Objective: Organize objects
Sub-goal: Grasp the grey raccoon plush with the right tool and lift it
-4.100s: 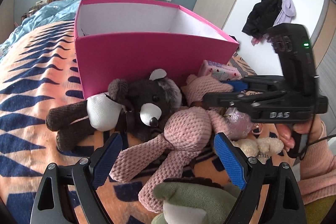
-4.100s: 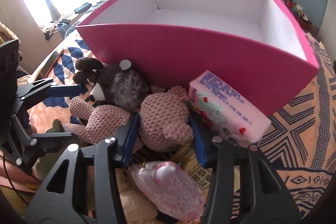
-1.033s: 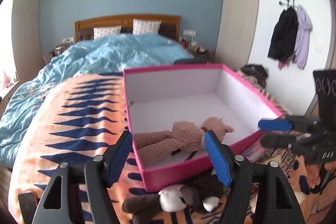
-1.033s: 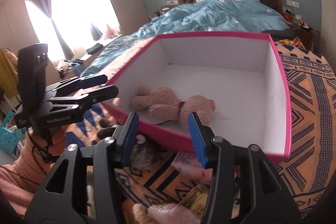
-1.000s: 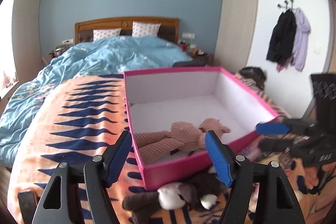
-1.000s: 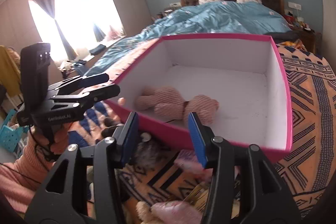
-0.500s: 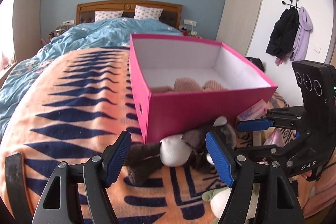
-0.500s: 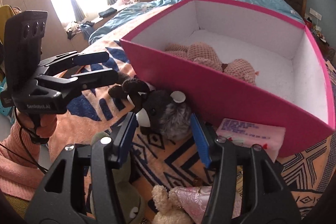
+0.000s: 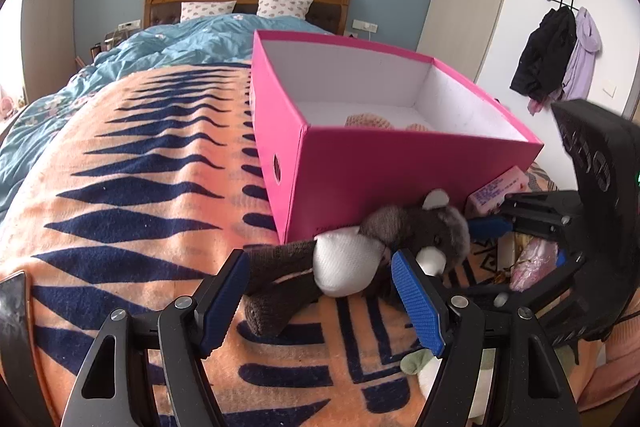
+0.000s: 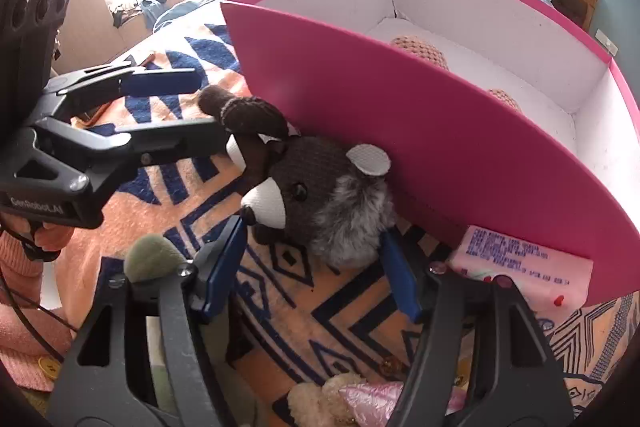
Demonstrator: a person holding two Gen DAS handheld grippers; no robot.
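A dark brown plush animal with a white belly and snout lies on the orange and navy blanket against the pink box. My left gripper is open, its jaws on either side of the plush's body and legs. My right gripper is open around the plush's head. A pink knitted teddy lies inside the pink box; only its top shows over the wall in the left wrist view.
A pink tissue pack lies against the box's front right. A green plush, a cream plush and a pink wrapped item lie near me. A blue duvet and headboard are behind.
Both grippers have dropped from above the box, where the pink teddy was left, down to the blanket. They now straddle the brown plush, open.
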